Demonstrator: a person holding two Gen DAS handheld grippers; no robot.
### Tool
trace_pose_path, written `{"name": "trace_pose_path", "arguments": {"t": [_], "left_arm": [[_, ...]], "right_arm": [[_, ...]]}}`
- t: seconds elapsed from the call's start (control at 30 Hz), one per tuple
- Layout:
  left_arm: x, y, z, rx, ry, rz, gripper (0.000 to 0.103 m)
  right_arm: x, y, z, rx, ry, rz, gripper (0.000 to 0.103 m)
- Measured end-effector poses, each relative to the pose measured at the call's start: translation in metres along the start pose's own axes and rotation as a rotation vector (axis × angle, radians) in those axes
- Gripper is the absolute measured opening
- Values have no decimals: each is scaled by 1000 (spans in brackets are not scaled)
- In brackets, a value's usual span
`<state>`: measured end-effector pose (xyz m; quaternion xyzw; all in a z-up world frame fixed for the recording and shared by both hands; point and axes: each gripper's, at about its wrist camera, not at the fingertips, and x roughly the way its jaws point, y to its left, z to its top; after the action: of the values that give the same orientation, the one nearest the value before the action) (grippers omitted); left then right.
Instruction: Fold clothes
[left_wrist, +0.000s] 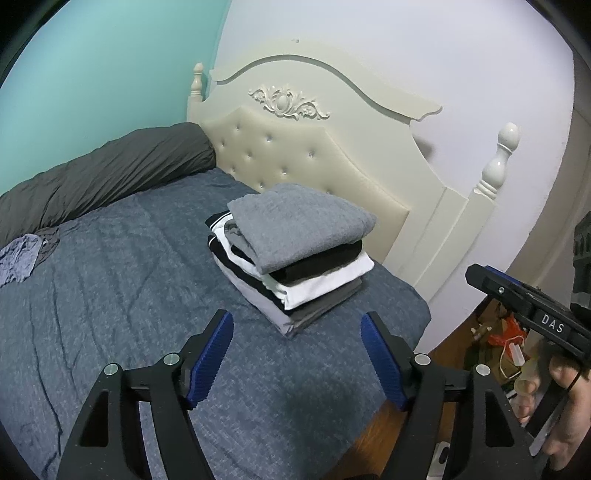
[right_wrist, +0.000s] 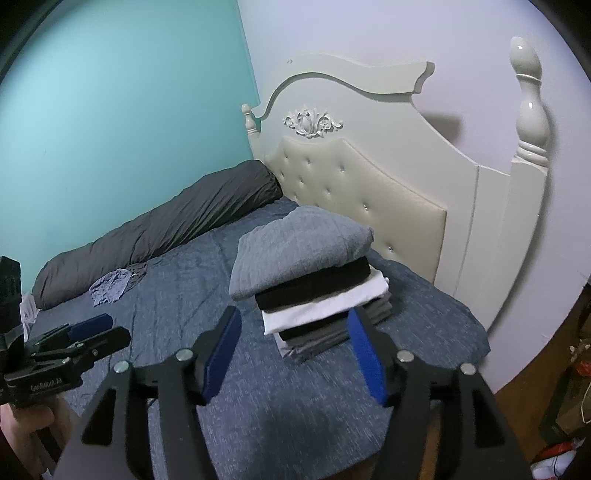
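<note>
On the far left of the bed (left_wrist: 110, 295) lies a crumpled blue cloth (left_wrist: 20, 258), not yet folded. The left gripper (left_wrist: 295, 354) and right gripper (right_wrist: 293, 350) hang apart, empty, near the stack of folded clothes (left_wrist: 295, 251). Next, one should pinch the cloth's corners. The right gripper's label reads "DAS".

The top sweater (left_wrist: 301, 221) on the stack is grey cloth with a coarse, nubbly weave; the shirts (left_wrist: 317, 275) under it look smooth. The bedspread (left_wrist: 122, 291) is matt, mottled blue cloth, faintly creased. The headboard (left_wrist: 295, 155) pairs glossy cream-painted wood with tufted, leather-like padding. Each hand-held gripper (left_wrist: 297, 354) is matt black plastic with ribbed blue pads (left_wrist: 210, 354) and shiny metal pins.
</note>
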<state>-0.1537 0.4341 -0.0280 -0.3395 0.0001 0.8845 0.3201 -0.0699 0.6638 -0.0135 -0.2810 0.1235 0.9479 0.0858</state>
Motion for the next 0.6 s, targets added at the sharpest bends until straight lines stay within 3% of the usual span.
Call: {"name": "trace_pose_path", "arguments": {"t": [0.53,0.6], "left_arm": [[-27,-7,-15,18,-21,-14,82],[-30,-7,-18,22,-21,-16,83]], "right_arm": [[-31,8,-19,4,-10,-28,68],[-34,9,-21,6,-6,-29,73]]}}
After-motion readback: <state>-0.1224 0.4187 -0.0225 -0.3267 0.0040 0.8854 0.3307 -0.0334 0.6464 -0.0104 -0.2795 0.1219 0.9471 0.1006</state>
